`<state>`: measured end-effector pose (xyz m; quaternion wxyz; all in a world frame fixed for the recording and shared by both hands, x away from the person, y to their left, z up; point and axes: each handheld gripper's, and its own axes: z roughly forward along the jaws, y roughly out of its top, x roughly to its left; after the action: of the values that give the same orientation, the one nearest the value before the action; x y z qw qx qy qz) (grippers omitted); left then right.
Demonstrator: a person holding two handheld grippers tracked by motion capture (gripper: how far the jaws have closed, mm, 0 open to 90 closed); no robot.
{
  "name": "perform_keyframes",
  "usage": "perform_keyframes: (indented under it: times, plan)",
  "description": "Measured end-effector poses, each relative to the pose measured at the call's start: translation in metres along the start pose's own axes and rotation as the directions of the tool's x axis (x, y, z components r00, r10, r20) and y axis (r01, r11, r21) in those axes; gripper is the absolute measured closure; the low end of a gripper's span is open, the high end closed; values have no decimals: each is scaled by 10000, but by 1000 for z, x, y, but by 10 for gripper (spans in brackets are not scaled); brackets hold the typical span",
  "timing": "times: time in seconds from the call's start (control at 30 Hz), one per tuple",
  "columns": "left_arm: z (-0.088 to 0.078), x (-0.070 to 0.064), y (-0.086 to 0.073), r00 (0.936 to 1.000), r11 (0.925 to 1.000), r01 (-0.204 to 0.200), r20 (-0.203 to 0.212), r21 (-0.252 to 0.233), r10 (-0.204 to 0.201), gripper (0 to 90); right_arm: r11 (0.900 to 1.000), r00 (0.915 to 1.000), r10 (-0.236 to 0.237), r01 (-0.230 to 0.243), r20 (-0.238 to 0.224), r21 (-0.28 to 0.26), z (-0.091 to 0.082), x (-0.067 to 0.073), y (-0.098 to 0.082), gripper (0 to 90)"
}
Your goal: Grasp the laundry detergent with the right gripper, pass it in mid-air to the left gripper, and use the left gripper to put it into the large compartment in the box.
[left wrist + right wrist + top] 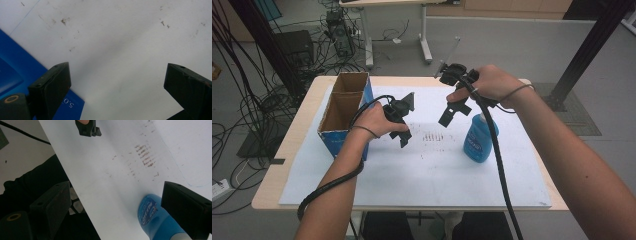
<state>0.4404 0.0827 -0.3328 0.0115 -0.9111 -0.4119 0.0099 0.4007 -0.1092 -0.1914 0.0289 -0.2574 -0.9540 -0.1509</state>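
Note:
A blue bottle point(479, 140) with a pale label stands on the white sheet point(422, 170), right of centre. My right gripper point(454, 114) hovers just above and left of the bottle's top, open with nothing between the jaws. In the right gripper view the bottle point(152, 220) lies beside the right jaw, and my right gripper point(115, 200) stands wide over the sheet. My left gripper point(408, 120) is held next to the blue cardboard box point(334, 142), open and empty. In the left gripper view my left gripper point(117, 80) frames bare sheet, with the box point(15, 72) at its left.
The box is open-topped and sits at the table's left edge. Brown smudges point(432, 136) mark the sheet's middle. My left gripper point(87, 128) shows at the top of the right gripper view. Cables and table legs lie on the floor beyond the table.

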Motion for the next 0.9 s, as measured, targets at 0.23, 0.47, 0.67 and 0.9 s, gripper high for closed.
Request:
perform_keyframes:
  times: [0.23,0.47,0.67,0.9]
  plan:
    - [0,-1,-3,9999,9999,100,17,38,-100,77,10000,10000,32,-33,-90,-78,1,-1,-1,90]
    - [-2,-6,-5,9999,9999,144,-6,-46,-144,77,9999,10000,23,-24,-65,-120,1,0,-4,90]
    - [-2,-11,-6,10000,10000,-86,-42,9,86,77,9996,9999,-57,54,-126,-260,2,1,-9,89]
    - [1,-12,-7,9998,9998,-205,-37,47,205,77,9992,9999,-26,19,-159,-405,5,3,-20,89]
